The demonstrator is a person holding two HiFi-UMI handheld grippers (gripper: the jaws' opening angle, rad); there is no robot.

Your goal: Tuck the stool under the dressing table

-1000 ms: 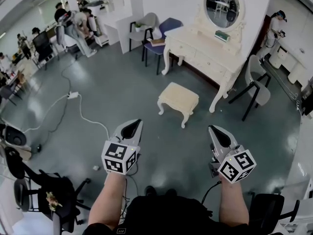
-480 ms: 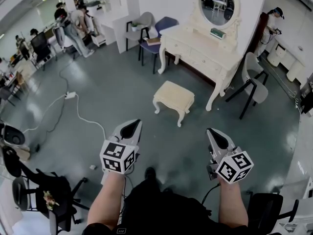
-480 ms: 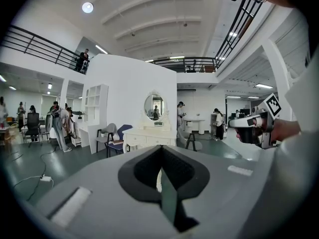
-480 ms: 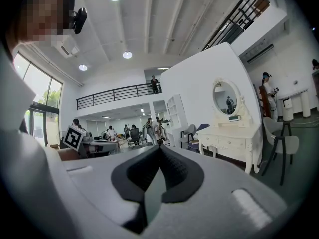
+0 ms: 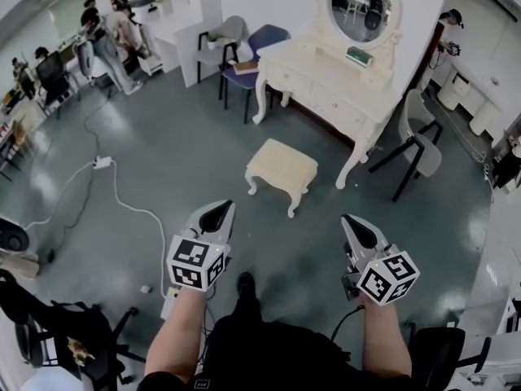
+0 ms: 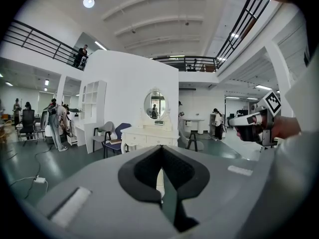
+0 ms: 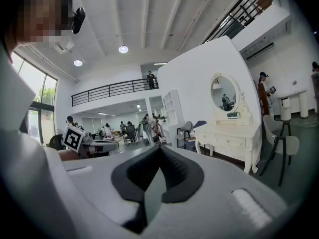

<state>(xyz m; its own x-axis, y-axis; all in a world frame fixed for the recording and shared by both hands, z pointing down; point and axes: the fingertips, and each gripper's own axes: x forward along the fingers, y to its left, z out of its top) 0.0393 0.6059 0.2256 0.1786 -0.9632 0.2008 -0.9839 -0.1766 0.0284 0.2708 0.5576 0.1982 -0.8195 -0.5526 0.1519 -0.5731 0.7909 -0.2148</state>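
A cream, cushion-topped stool (image 5: 282, 167) stands alone on the grey-green floor (image 5: 187, 145) of a large open room, out in front of a white dressing table (image 5: 326, 88) and well apart from it, not under it. The stool's near corner points toward the person's arms in the head view. The dressing table stands against a white partition wall, its oval mirror (image 5: 365, 6) rising above the top, where a small green item (image 5: 358, 55) lies.

In the foreground the person holds both tools out side by side above the floor, short of the stool and touching nothing. The left tongs (image 5: 220, 208) are clenched with nothing between the tips, as the left gripper view confirms (image 6: 162, 151). The right tongs (image 5: 353, 221) are likewise pressed together and empty (image 7: 159, 149).

A blue chair (image 5: 252, 55) and a grey chair (image 5: 220, 35) stand to the left of the dressing table. Another grey chair on dark legs (image 5: 419, 137) stands at its right end. A white cable (image 5: 122, 202) runs across the floor on the left from a power strip (image 5: 102, 162). Other people are at work at the far left of the room.
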